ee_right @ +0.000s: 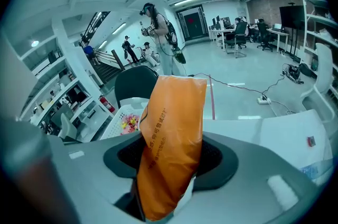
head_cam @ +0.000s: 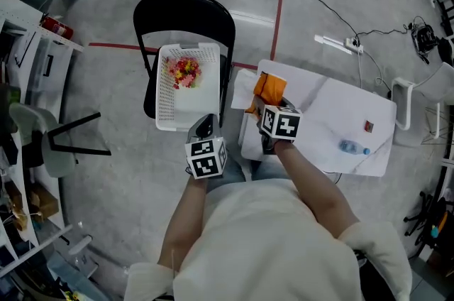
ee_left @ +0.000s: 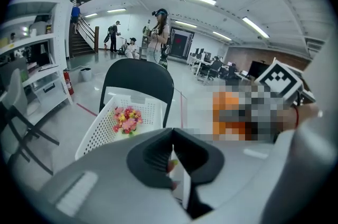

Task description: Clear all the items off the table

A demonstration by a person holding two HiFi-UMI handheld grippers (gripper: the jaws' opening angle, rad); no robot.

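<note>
Right claw (ee_right: 171, 158) pinches a crinkly, glossy orange plastic packet (ee_right: 174, 112); left claw (ee_left: 173, 155) sits closed, empty.

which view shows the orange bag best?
Right gripper view: the orange bag fills the frame, clamped in the right hand-held gripper, print visible. Head view shows it small, partly behind the marker cube. Left gripper view: only a mosaic-covered orange patch.

The orange packet (ee_right: 174, 112), a crinkled pouch with dark print down one side, stands upright, clamped between the jaws of the right gripper (ee_right: 170, 162) over the left end of the white surface (head_cam: 319, 108). A blue bottle (head_cam: 352, 148) lies on its side toward the other end, a small red item (head_cam: 368, 126) near it. Pink and yellow flowers (head_cam: 183, 72) lie in the white basket (head_cam: 170, 115).
</note>
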